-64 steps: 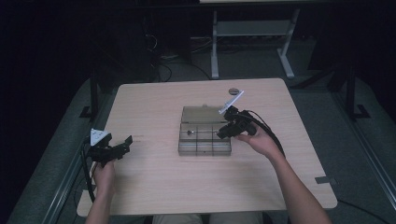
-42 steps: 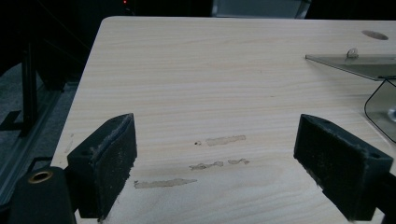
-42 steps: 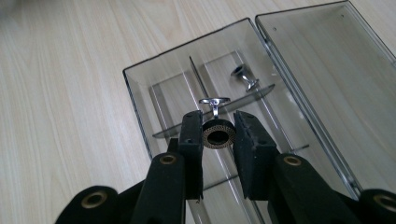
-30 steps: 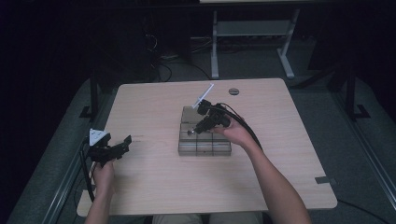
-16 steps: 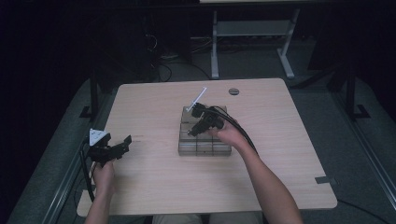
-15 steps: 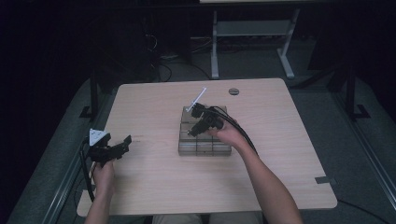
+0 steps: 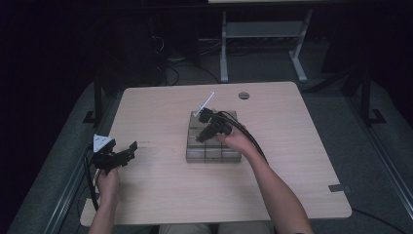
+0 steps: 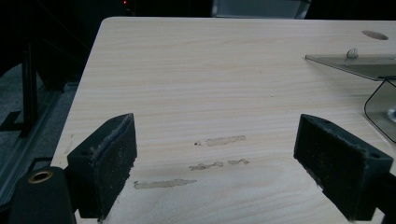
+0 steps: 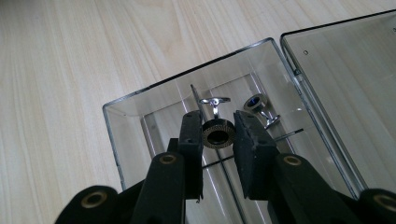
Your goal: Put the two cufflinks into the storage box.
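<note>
A small round cufflink with a dark glossy face and a ridged, brass-coloured rim (image 9: pixel 218 135) sits pinched between the two black foam-faced pads of the right tongs (image 9: pixel 218 140), its silver toggle post pointing away from the camera; the jaws are closed onto it from both sides. It hangs over the end compartment of a clear, hard-plastic box with rounded corners and thin divider walls (image 9: pixel 140 135), and a second silver cufflink with a blue-black face (image 9: pixel 258 106) lies tilted on the bottom of that same compartment, just beyond and to the right of the held one. The box's transparent flat lid (image 9: pixel 345 88) lies open next to it. In the high view the box (image 7: pixel 210 152) stands near the middle of the pale wood-grain laminate surface (image 7: pixel 292 170), with the right tongs (image 7: pixel 202 137) over its left part. The left tongs (image 7: pixel 127 152) rest near the surface's left edge, well apart from the box; in the left gripper view their coarse, slightly frayed black pads (image 8: pixel 112 163) stand wide apart with nothing between them, above a few dull smears of residue (image 8: pixel 224 140) on the laminate. A small round dark grommet (image 7: pixel 243 95) is set in the surface near its far edge. The room around is dim, with grey carpet (image 7: pixel 380 170) and a white metal frame (image 7: pixel 263 34) beyond.
</note>
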Demonstrator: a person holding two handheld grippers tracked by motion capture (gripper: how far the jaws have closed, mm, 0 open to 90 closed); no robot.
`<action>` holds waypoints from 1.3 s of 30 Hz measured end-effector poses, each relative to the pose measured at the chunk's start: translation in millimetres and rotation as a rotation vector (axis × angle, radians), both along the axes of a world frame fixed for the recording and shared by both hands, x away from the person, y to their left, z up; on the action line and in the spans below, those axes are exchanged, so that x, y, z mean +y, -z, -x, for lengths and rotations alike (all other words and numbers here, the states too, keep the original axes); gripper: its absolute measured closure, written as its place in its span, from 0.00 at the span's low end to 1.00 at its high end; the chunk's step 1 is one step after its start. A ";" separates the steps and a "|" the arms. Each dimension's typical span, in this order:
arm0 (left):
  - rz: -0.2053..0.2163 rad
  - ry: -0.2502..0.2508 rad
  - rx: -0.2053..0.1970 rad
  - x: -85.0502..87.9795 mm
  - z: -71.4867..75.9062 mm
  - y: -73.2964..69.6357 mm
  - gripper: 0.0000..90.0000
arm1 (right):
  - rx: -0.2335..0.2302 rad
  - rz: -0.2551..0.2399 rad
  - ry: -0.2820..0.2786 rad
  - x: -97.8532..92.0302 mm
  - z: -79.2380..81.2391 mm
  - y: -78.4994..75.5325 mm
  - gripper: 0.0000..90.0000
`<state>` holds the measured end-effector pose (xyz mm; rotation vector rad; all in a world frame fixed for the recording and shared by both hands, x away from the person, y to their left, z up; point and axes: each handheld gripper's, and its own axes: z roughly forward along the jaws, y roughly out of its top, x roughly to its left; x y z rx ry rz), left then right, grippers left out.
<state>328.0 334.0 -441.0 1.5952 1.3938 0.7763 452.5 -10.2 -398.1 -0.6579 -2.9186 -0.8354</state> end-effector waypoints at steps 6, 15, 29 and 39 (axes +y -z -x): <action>-0.002 0.001 0.001 -0.1 0.0 0.0 0.14 | 0.003 -0.004 0.005 1.6 -2.2 2.9 0.81; -0.004 0.001 -0.003 -0.2 0.2 -0.1 0.14 | 0.012 0.000 0.014 2.1 -6.6 8.5 0.81; -0.006 -0.001 -0.002 0.4 0.3 -0.3 0.14 | 0.018 0.003 0.013 8.4 -9.8 15.0 0.81; -0.004 -0.002 -0.003 0.7 0.4 -0.1 0.14 | 0.031 0.016 0.017 11.5 -11.4 20.5 0.81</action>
